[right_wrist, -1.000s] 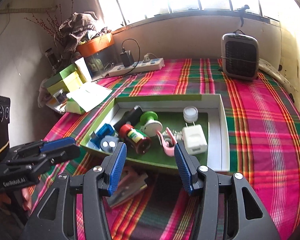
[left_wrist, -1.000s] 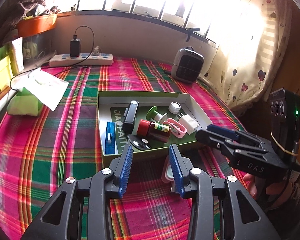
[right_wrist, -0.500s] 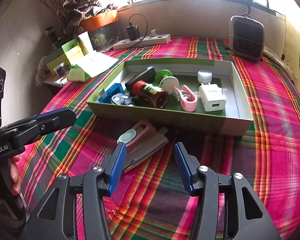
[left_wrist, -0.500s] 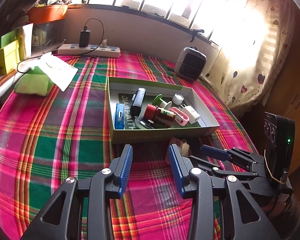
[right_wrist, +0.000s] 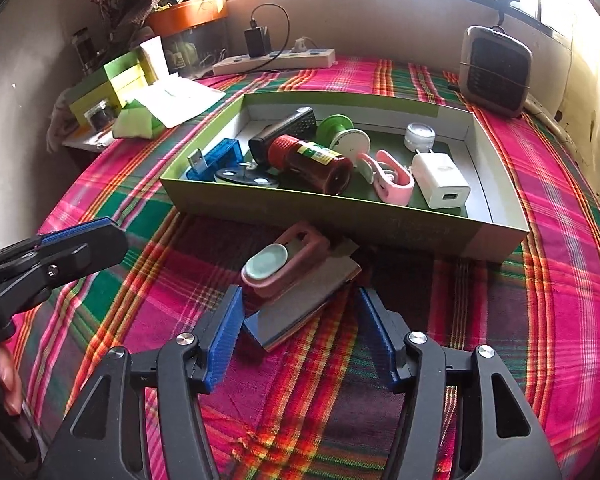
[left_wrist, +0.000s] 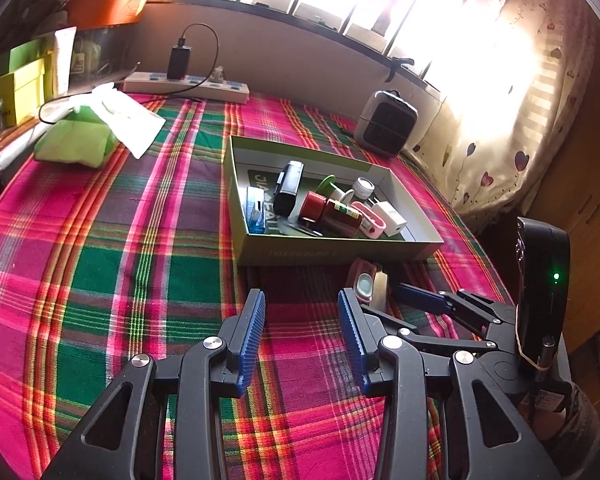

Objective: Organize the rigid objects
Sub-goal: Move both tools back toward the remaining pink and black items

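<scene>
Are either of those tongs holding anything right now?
No. The left tongs are empty; the right tongs, opening, straddle the flat card without pressing it.

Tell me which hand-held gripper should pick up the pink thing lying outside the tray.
Right. The right hand-held gripper has its jaws opening, with the pink gadget and the flat dark piece under it just ahead between them. The left hand-held gripper stands over bare cloth, beside it.
</scene>
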Demonstrator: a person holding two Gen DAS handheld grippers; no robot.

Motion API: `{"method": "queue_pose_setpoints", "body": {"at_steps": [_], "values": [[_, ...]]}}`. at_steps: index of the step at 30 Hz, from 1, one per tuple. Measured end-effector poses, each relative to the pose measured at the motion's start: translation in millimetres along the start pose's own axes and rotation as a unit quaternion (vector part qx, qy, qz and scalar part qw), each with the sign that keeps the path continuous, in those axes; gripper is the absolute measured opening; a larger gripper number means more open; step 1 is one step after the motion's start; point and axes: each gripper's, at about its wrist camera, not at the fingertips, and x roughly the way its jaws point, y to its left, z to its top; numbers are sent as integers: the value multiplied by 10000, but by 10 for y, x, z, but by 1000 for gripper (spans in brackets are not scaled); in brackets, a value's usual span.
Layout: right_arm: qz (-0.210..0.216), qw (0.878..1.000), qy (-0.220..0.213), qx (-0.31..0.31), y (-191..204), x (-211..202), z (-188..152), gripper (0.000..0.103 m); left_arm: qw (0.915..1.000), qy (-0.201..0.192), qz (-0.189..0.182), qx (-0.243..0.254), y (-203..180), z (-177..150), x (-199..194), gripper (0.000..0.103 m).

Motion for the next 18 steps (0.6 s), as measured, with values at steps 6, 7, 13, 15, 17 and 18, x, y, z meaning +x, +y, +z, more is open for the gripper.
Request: {"method": "queue_pose_setpoints", "body": {"at_steps": [6, 7, 13, 15, 17, 18], "values": [[-406, 9991, 57, 56, -64, -35, -39, 58, 9999, 26, -98, -4, 16, -14, 16, 37], [-442, 9990, 63, 69, -86, -47, -50, 58, 9999, 31, -106, -3, 19, -12, 22, 37], [-687, 9973, 88, 241, -255, -119, -110, 58, 9997, 96, -202, 31, 10, -27, 69, 37], [-704, 9971, 82, 292, -283, -127, -114, 58, 9997, 122, -220, 40, 7, -35, 83, 37], [-718, 9970, 90, 268, -276, -110, -88, 58, 9996, 142, -234, 47, 2, -43, 90, 37], [-729, 9971, 84, 225, -258, -96, -75, 58, 9996, 156, -241, 47, 1, -48, 95, 37]]}}
